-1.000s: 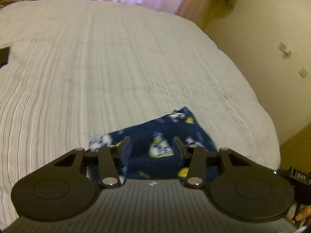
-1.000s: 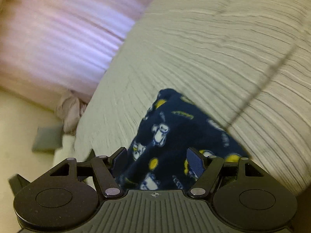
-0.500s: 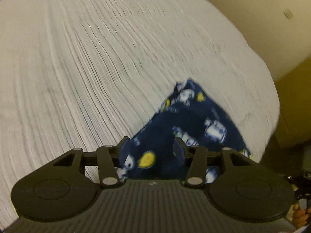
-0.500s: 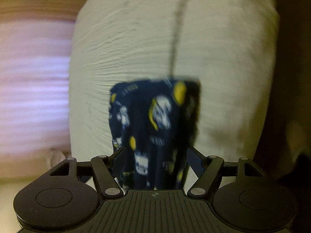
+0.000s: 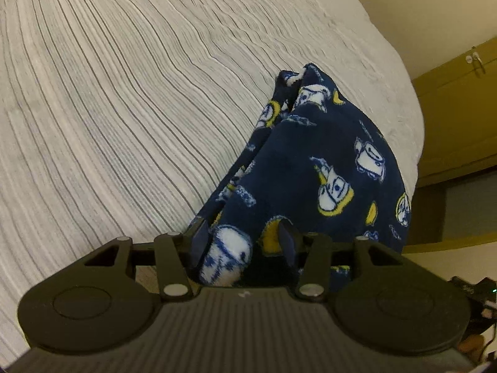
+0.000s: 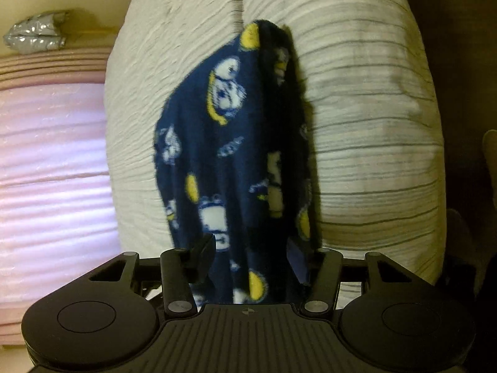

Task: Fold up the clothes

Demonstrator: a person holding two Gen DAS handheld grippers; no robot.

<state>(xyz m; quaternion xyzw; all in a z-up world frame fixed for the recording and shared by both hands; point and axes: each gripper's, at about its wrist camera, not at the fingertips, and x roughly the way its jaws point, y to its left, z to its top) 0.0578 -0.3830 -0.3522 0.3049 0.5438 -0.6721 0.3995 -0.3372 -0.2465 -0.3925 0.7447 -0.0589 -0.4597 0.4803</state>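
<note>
A navy fleece garment printed with white and yellow figures (image 5: 326, 161) is being draped on the striped, ribbed off-white bed cover (image 5: 130, 99), near the bed's right edge in the left wrist view. Its near end is being gathered between the two fingers of the left tool (image 5: 240, 239). Beyond that edge, a mustard wooden cabinet door (image 5: 459, 108) is being seen. In the right wrist view, the garment is being bunched between the fingers of the right tool (image 6: 253, 255), with pink pleated curtains (image 6: 52, 168) lying left of the bed.

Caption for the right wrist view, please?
Right gripper, jaws just closing, holds navy printed fleece garment above striped bedspread.
</note>
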